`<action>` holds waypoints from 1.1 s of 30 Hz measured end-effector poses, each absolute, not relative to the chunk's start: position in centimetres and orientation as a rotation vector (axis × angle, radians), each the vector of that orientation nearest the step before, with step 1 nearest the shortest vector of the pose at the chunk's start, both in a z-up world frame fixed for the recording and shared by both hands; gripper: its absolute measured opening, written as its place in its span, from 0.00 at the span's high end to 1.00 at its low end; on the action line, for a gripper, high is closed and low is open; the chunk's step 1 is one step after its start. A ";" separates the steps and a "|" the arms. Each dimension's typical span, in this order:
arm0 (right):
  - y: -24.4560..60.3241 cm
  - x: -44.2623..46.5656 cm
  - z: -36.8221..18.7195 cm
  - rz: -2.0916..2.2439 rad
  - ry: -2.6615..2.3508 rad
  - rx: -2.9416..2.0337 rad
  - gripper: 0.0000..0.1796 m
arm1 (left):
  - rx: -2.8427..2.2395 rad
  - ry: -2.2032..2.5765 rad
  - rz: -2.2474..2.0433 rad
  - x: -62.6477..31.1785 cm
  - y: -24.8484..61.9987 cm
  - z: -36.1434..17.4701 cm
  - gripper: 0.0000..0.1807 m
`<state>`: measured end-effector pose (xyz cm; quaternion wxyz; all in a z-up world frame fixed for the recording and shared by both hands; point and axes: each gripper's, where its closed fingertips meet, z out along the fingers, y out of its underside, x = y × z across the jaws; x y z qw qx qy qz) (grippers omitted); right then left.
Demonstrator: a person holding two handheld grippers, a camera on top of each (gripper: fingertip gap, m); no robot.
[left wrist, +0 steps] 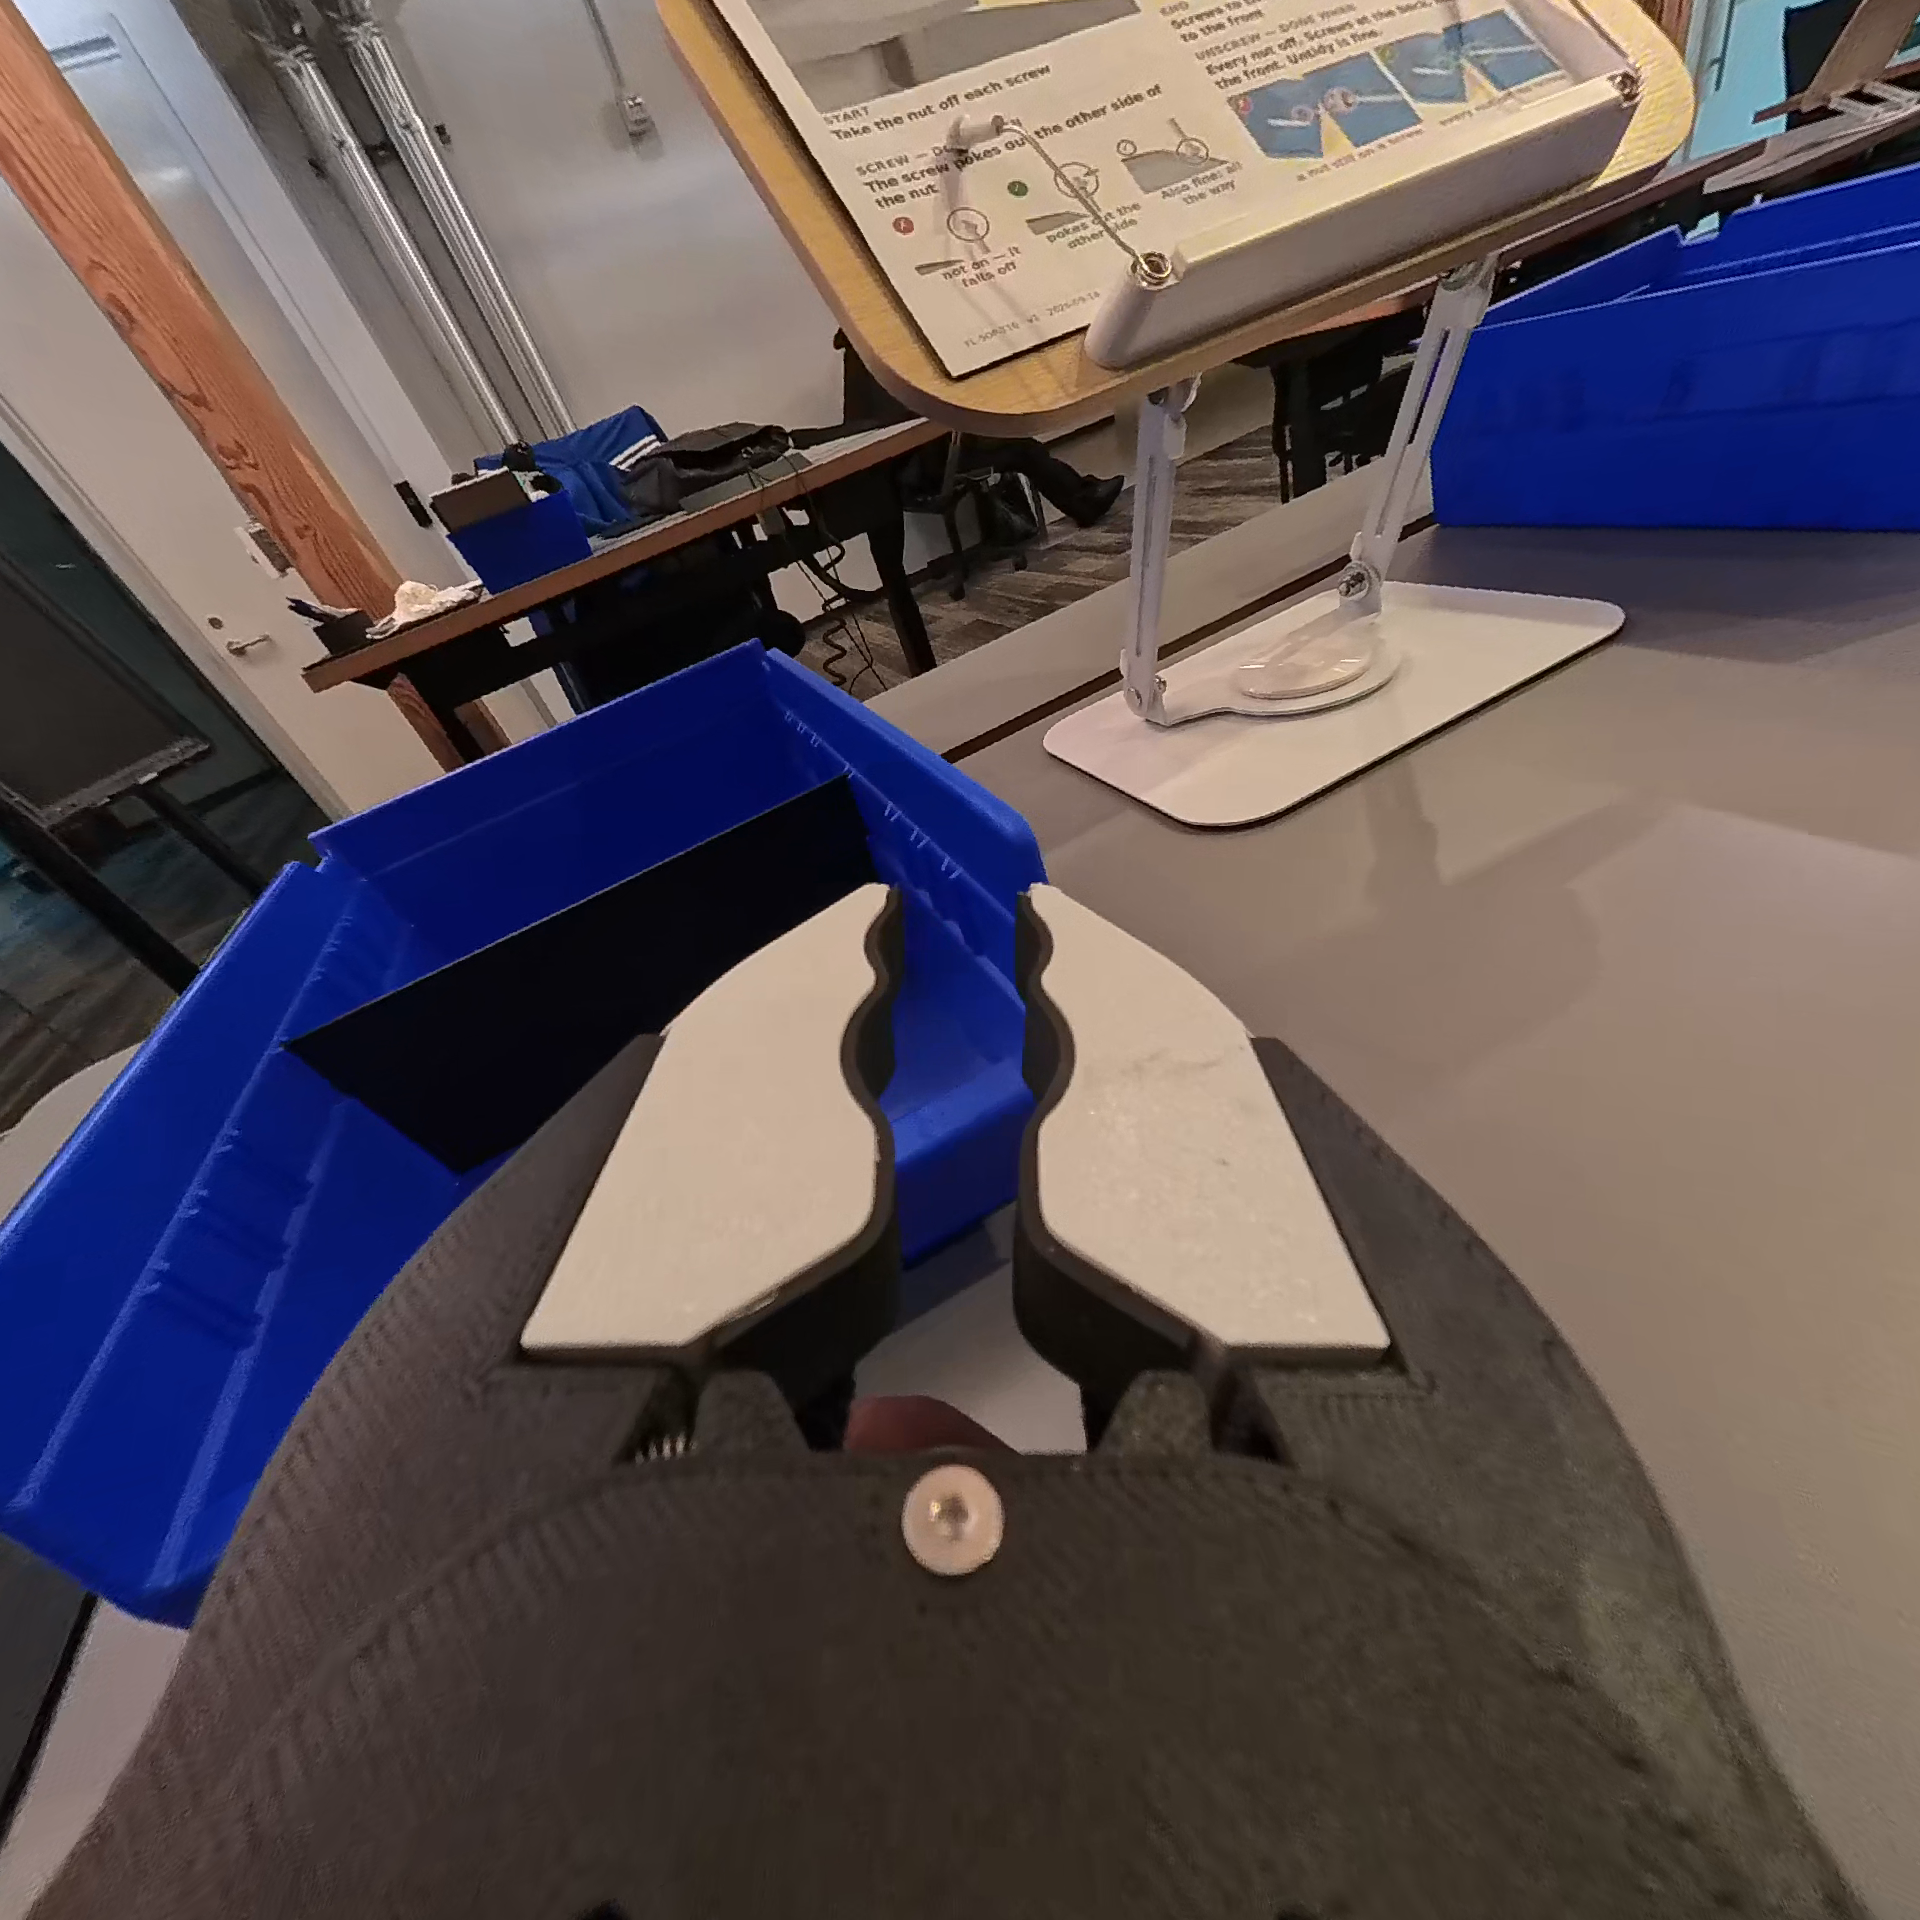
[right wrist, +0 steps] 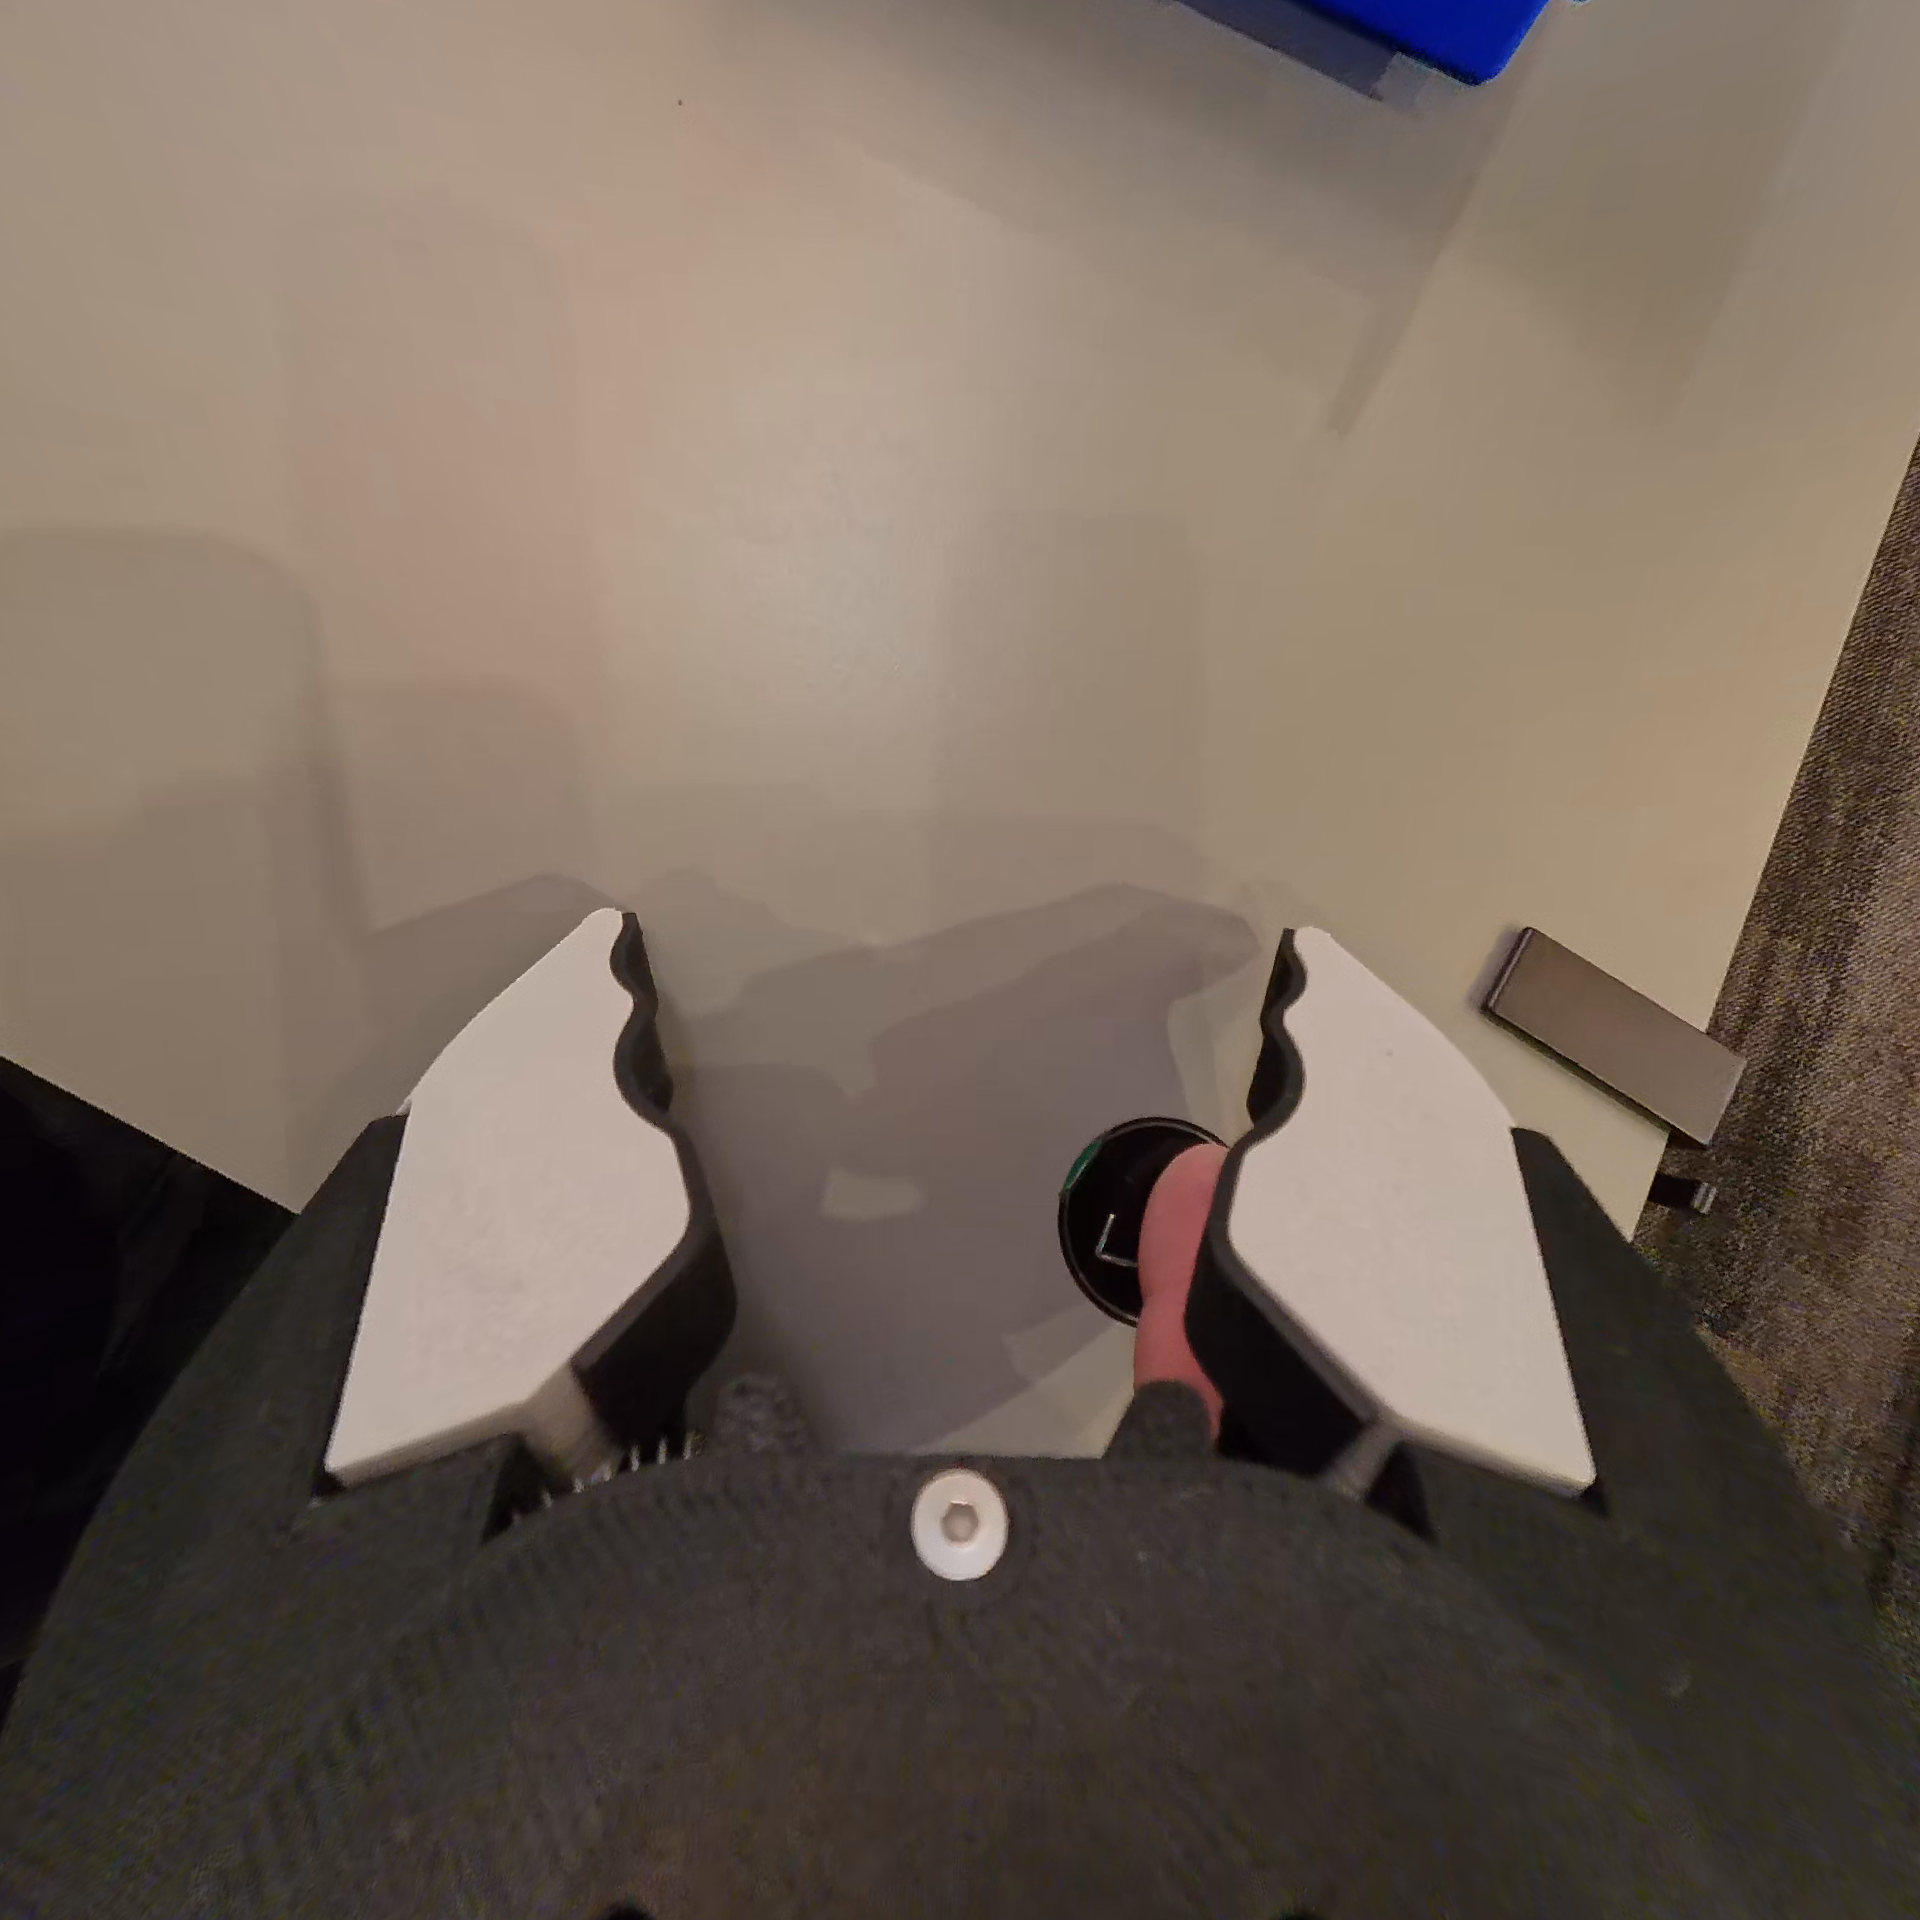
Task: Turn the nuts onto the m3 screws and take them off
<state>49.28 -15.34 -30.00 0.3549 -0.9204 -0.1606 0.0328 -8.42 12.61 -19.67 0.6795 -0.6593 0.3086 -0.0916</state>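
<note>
A blue bin [left wrist: 582, 935] with a dark divider sits at the table's [left wrist: 1558, 1039] left edge. The left gripper [left wrist: 956, 914] hovers over the bin's right wall, jaws narrowly parted, holding nothing. Farther right stands a white stand [left wrist: 1330, 686] carrying an instruction board [left wrist: 1143, 156]. The right gripper [right wrist: 956, 935] is spread wide over bare tabletop, empty; a flat dark bar [right wrist: 1605, 1029] lies at the right edge. No screws or nuts can be made out
</note>
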 end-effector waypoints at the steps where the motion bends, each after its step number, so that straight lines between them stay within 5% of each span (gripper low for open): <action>1: -15.3 49.3 -30.1 0.086 -0.414 -2.382 0.38 | -1.479 0.696 -0.201 -8.4 12.6 -19.8 0.89; 33: -15.4 49.5 -34.2 0.108 -0.401 -2.415 0.41 | -1.504 0.742 -0.169 -7.7 12.7 -24.6 0.84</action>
